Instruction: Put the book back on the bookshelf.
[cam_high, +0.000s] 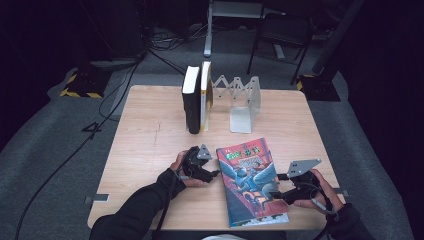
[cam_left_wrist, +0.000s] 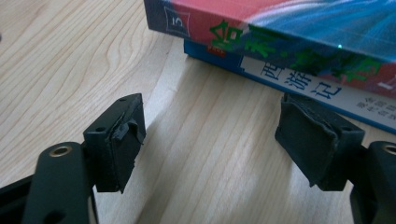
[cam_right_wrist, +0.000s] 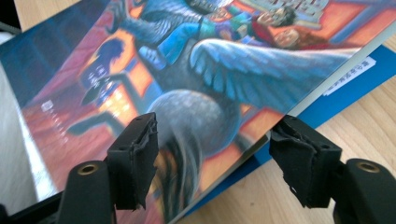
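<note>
A colourful picture-cover book (cam_high: 247, 180) lies flat at the table's front, on top of a blue book (cam_right_wrist: 336, 88). My left gripper (cam_high: 216, 173) sits low at the stack's left side. In the left gripper view it (cam_left_wrist: 210, 140) is open, with bare wood between the pads and the two spines just ahead: the red-and-blue one (cam_left_wrist: 280, 42) above the blue-and-white one (cam_left_wrist: 299, 88). My right gripper (cam_high: 272, 192) is at the stack's right edge. In the right gripper view it (cam_right_wrist: 212, 149) is open, one jaw over the cover (cam_right_wrist: 196, 70), the other past its edge.
Two upright books, one black (cam_high: 191, 102) and one yellow-white (cam_high: 205, 95), stand at the back middle against an expandable metal bookend rack (cam_high: 245, 102). The wooden table (cam_high: 145, 135) has bare room on its left half. Cables and chair legs lie on the floor beyond.
</note>
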